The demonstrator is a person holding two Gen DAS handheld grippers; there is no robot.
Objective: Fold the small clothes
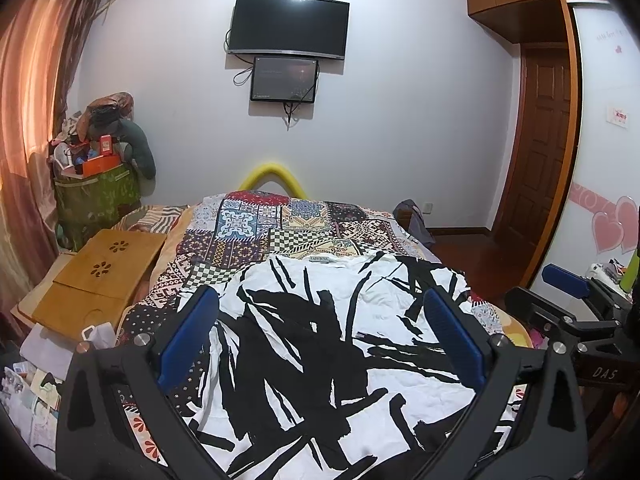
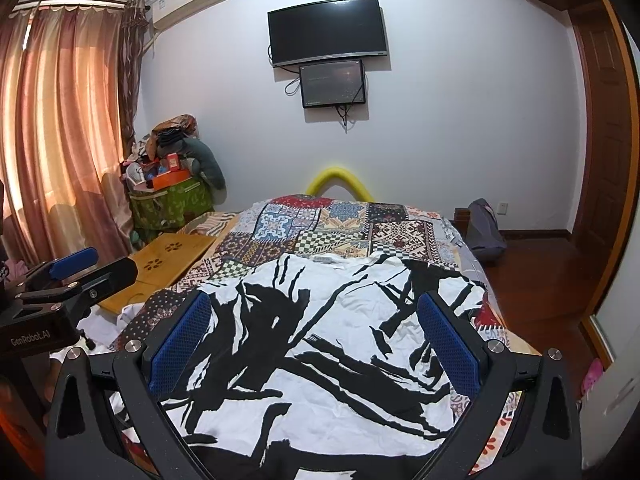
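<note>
Here, left to right, as I held both tools over the bed:

Left gripper (image 1: pixel 320 336): my jaws stood wide apart with nothing between them, hovering above the near part of the shirt.

Shirt (image 1: pixel 320 344): a black-and-white printed top lay spread flat on the quilt (image 1: pixel 256 236), collar label at the far end, hem nearest me, sleeves out to either side.

Feel: I judged it thin, light and limp; it would sag and crease, and could slide on the quilt if dragged.

Hold: I reckoned the near hem corners or the sleeve edges were the places to pinch, one per tool.

Right gripper (image 2: pixel 316 336): my jaws were likewise fully spread and empty, above the shirt (image 2: pixel 320 340), just beside the left tool and not touching the cloth.
</note>
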